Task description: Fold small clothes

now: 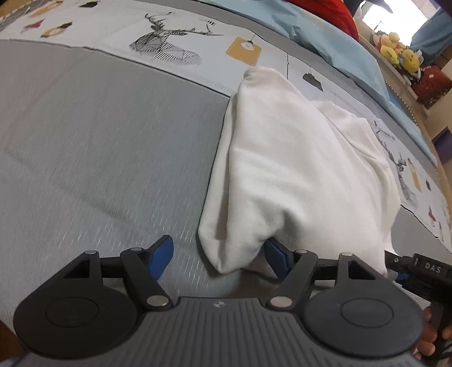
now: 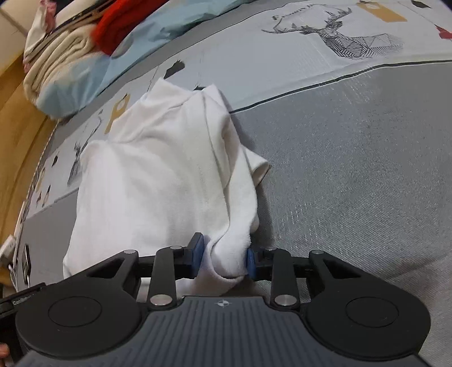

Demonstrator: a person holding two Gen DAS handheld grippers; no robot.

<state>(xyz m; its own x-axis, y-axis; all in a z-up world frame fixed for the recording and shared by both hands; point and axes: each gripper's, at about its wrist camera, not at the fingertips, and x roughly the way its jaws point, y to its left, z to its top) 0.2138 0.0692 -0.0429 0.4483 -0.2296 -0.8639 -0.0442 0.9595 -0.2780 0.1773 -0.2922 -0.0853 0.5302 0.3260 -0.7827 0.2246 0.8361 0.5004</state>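
A small white garment point(image 1: 296, 169) lies partly folded on the grey bedspread point(image 1: 99, 155), its near corner bunched and lifted. In the left wrist view my left gripper point(image 1: 220, 255) stands open around that corner. Its left pad is well clear of the cloth, while the right pad sits at the cloth's edge. In the right wrist view the white garment point(image 2: 158, 175) runs away from me, and my right gripper point(image 2: 223, 261) is shut on a bunched fold of its near edge, both blue pads pressing the cloth. A sleeve cuff point(image 2: 258, 166) sticks out on the right.
A printed strip with deer drawings point(image 1: 166, 39) crosses the bedspread behind the garment. A light blue sheet point(image 2: 132, 48), a red cloth point(image 2: 118, 25) and folded cream bedding point(image 2: 59, 59) lie beyond. Plush toys point(image 1: 398, 53) sit on a shelf. A hand point(image 1: 432, 336) shows at the lower right.
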